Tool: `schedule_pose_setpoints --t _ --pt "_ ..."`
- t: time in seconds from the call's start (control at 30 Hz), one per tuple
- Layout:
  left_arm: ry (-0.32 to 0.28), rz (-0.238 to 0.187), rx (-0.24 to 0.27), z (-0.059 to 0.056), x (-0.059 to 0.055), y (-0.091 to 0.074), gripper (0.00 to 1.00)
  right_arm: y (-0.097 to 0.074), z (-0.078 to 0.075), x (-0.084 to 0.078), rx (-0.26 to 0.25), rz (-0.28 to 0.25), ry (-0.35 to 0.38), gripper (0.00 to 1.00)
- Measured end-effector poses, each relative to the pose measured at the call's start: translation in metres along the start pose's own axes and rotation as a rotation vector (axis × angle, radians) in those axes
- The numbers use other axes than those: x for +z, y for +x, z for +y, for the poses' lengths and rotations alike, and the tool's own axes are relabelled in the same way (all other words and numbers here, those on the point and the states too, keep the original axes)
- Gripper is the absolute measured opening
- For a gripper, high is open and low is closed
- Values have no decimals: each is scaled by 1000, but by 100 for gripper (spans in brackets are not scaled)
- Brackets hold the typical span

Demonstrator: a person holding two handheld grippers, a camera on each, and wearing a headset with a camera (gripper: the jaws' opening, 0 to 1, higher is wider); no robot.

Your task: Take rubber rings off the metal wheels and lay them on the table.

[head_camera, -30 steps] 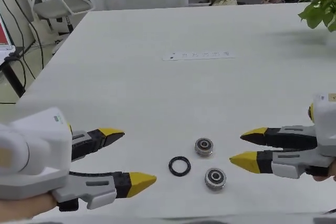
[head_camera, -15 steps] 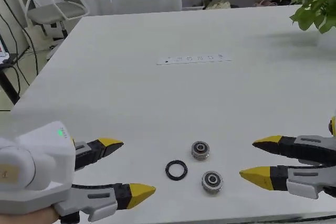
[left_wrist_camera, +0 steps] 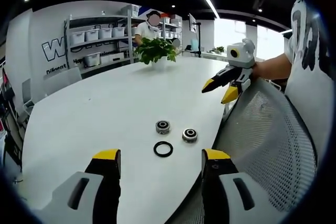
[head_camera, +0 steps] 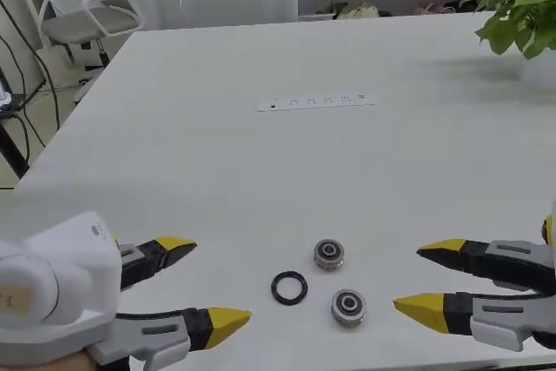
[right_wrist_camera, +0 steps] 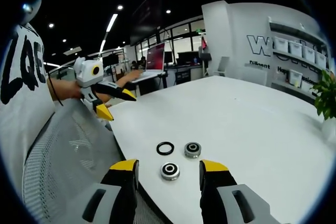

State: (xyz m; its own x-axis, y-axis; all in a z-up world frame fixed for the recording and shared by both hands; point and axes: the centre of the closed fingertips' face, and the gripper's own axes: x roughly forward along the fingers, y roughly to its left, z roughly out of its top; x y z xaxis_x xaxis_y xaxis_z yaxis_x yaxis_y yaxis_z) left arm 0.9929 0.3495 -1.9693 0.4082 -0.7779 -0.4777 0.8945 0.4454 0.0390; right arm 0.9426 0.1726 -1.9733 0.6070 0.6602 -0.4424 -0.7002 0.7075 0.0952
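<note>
The left gripper (head_camera: 204,282) hovers over the table's (head_camera: 261,154) near edge, jaws wide and empty, likely poised to steady a wheel. A loose rubber ring (head_camera: 289,288) lies flat near that edge, probably already removed, just beside the farther wheel (head_camera: 328,254) and the nearer wheel (head_camera: 348,307). The right gripper (head_camera: 430,277) hangs opposite, jaws likewise wide apart.

black rubber ring (head_camera: 288,288), silver wheels (head_camera: 328,254), white table (head_camera: 261,171), yellow-tipped grippers (head_camera: 200,288)
</note>
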Motion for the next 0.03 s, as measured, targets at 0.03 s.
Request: schedule_pose_setpoints --t 0.03 --pt "-4 1 4 1 -1 0 59 1 0 -2 -1 7 -8 44"
